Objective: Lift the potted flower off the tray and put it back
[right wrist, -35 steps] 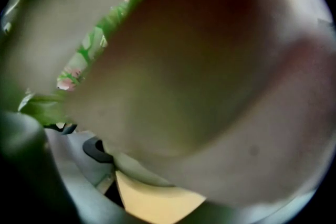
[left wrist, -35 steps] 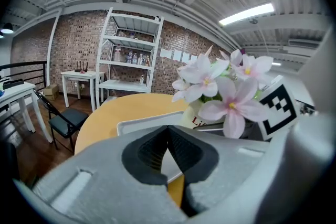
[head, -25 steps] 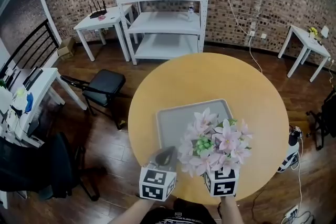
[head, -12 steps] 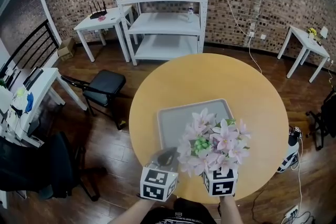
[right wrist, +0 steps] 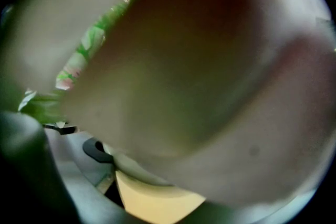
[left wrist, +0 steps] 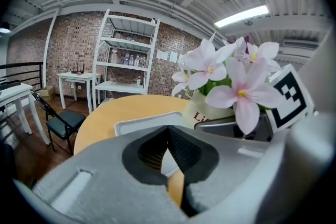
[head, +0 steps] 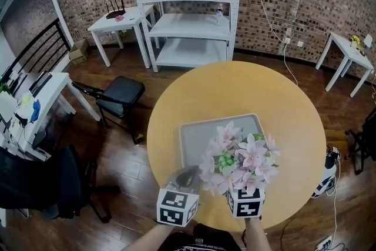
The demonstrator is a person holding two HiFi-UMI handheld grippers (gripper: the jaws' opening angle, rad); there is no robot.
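Observation:
The potted flower (head: 238, 163), pink blooms in a white pot (left wrist: 207, 110), stands over the near right corner of the grey tray (head: 200, 138) on the round yellow table (head: 235, 91). My right gripper (head: 242, 192) reaches in under the blooms, shut on the pot; its dark finger (left wrist: 233, 126) lies against the pot's base. In the right gripper view a blurred petal (right wrist: 184, 60) fills nearly the whole picture. I cannot tell whether the pot touches the tray. My left gripper (head: 187, 174) hovers at the tray's near left, shut on nothing, its jaws closed together (left wrist: 169, 136).
A black chair (head: 120, 94) stands left of the table. Against the brick wall behind are white shelves (head: 191, 9) with bottles and a small white table (head: 120, 20). Another small table (head: 346, 53) is far right. The table's near edge runs just under both grippers.
The view has shifted slightly. The grippers and the potted flower keep nearly the same place over the tray's near edge.

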